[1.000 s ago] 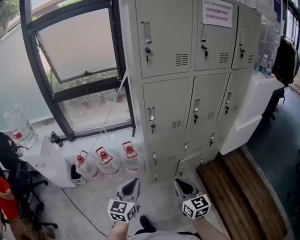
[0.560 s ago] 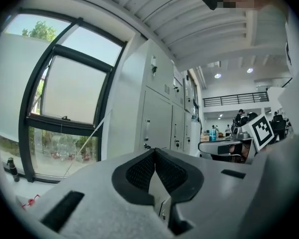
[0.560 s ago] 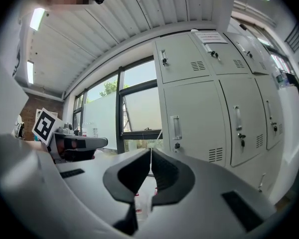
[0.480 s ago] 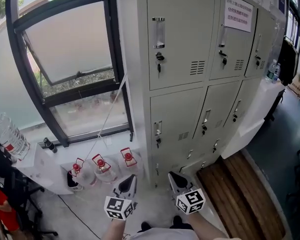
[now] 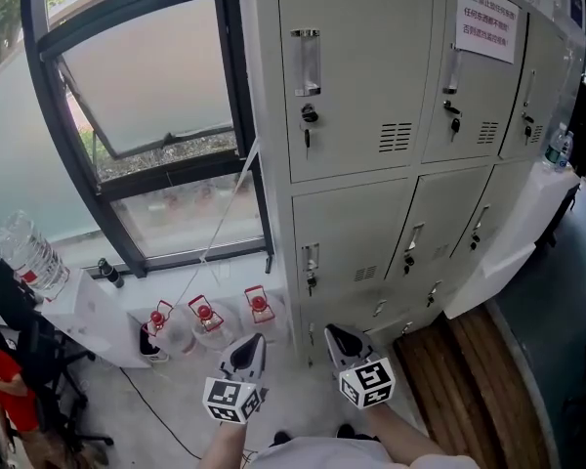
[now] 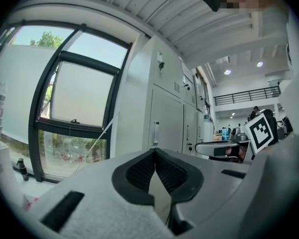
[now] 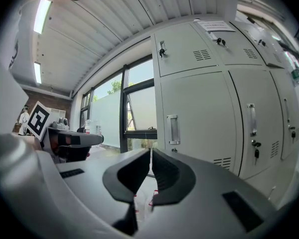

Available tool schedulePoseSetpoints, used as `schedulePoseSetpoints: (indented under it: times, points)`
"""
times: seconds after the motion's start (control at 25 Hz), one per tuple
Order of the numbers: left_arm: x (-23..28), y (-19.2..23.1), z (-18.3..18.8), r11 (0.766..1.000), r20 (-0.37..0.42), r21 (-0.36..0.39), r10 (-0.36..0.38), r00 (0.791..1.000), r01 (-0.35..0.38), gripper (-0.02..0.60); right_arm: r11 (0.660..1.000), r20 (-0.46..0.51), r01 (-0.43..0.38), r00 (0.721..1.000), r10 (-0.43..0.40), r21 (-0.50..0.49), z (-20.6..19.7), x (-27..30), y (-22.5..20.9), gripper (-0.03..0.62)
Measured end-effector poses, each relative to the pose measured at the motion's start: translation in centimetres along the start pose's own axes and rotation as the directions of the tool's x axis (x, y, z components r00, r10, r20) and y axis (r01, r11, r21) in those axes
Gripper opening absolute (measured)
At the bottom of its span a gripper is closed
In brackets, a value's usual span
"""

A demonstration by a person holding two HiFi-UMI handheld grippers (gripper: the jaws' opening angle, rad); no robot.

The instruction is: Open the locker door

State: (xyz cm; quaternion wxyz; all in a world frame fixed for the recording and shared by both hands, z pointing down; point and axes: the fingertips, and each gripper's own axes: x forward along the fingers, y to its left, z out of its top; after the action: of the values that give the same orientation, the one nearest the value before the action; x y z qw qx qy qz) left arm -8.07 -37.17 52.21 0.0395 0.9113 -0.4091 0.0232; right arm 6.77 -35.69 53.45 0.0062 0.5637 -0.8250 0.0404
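Facing the locker [image 5: 361, 96] from nearby, left gripper [image 5: 246, 356] and right gripper [image 5: 343, 344] hang closed and empty — its door handle [image 5: 307, 62] apparently not yet reached.

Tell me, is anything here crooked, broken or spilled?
Nothing looks broken or spilled. The locker doors all look shut and straight. One odd thing is a thin white cord. It slants loose from beside them down toward the water jugs, and I can't tell what it is tied to.

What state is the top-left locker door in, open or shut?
Shut: the door lies flush, with no gap at its edges.
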Motion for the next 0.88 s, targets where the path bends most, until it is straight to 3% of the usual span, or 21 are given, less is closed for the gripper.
schedulePoseSetpoints:
  times: [0.24,0.32,0.36,0.88]
  points:
    - [0.7,0.1,0.1,1.0,-0.012,0.011,0.006,1.0,-0.006,0.008,1.0,0.009,-0.002,1.0,0.002,-0.013,0.5,1.9,-0.7,0.027]
    - [0.8,0.2,0.1,1.0,-0.016,0.014,0.005,1.0,-0.004,0.008,1.0,0.007,-0.015,1.0,0.015,-0.005,0.6,2.9,-0.8,0.189]
    - [0.9,0.3,0.0,1.0,-0.017,0.015,0.005,1.0,-0.004,0.009,1.0,0.003,-0.02,1.0,0.02,-0.001,0.7,3.4,-0.8,0.201]
    - [0.6,3.3,-0.1,0.999,-0.026,0.011,0.038,0.999,-0.037,0.008,0.999,0.004,-0.016,1.0,0.016,-0.032,2.4,11.0,-3.2,0.201]
